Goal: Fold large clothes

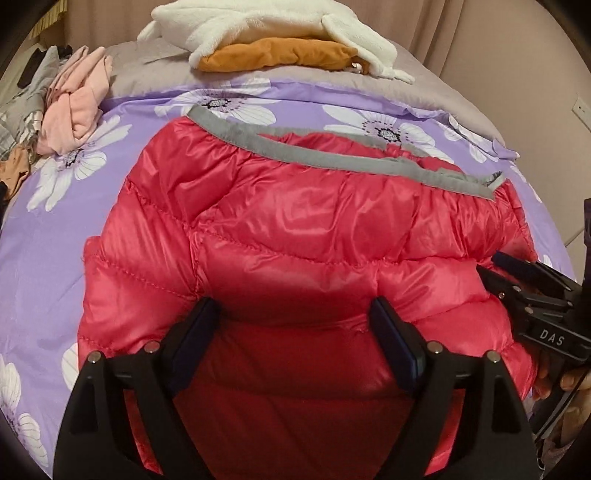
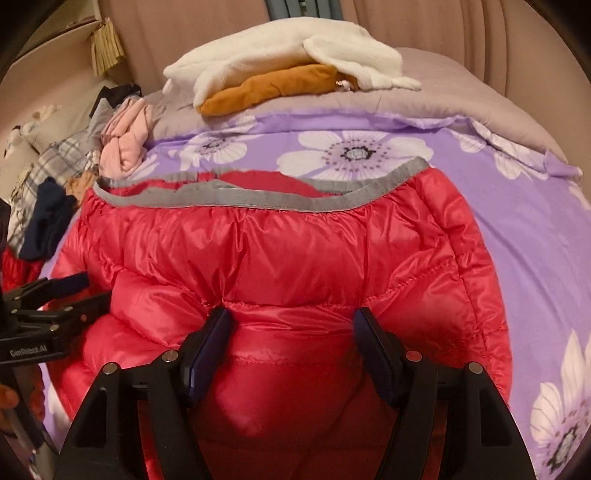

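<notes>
Both my claws, left gripper [image 1: 291, 325] and right gripper [image 2: 291, 332], sit spread wide on the red down jacket [image 1: 295, 221] lying on the floral quilt [image 1: 44, 240], and it looks puffy, light, slippery, so I'd pinch the grey hem band [image 2: 258, 201].

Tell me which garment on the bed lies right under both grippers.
The red puffer jacket, shiny, quilted, grey-trimmed. The white fleece, orange piece and pink bundle lie farther back on the floral bedspread.
</notes>
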Available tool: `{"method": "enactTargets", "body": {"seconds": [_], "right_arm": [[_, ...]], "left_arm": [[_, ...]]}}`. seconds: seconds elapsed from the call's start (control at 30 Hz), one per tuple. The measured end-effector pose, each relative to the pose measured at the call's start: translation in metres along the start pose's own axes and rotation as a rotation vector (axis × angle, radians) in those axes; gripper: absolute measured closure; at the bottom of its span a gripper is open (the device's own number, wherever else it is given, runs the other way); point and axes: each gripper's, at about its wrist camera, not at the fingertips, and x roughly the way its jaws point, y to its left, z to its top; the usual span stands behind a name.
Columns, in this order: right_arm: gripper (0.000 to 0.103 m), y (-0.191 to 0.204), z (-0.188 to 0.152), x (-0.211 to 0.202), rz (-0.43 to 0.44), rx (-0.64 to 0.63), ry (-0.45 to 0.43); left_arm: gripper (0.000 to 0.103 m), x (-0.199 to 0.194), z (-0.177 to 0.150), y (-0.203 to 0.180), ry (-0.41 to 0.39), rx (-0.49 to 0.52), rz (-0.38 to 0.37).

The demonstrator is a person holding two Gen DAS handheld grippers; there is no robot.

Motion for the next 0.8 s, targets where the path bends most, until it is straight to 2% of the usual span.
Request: {"method": "enactTargets", "body": {"seconds": [0.3,0.47,0.67,0.8], "right_arm": [[0.033,-0.004,-0.003,0.015,0.02,0.041,0.037],[0.033,-0.004,-0.002,0.014,0.019,0.044,0.039],[0.032,-0.001,0.001,-0.006,0.02,0.035,0.009],[0.032,0.002,0.0,-0.031,0.043,0.036,-0.044]], "left_arm": [[0.016,0.014,-0.003,0.001,0.017,0.001,-0.024],[0.015,0.009,-0.004,-0.004,0.002,-0.006,0.007],[0.014,-0.013,-0.007,-0.006,-0.025,-0.042,0.043],[0.014,-0.03,-0.016,-0.008,-0.059,-0.029,0.052]]}}
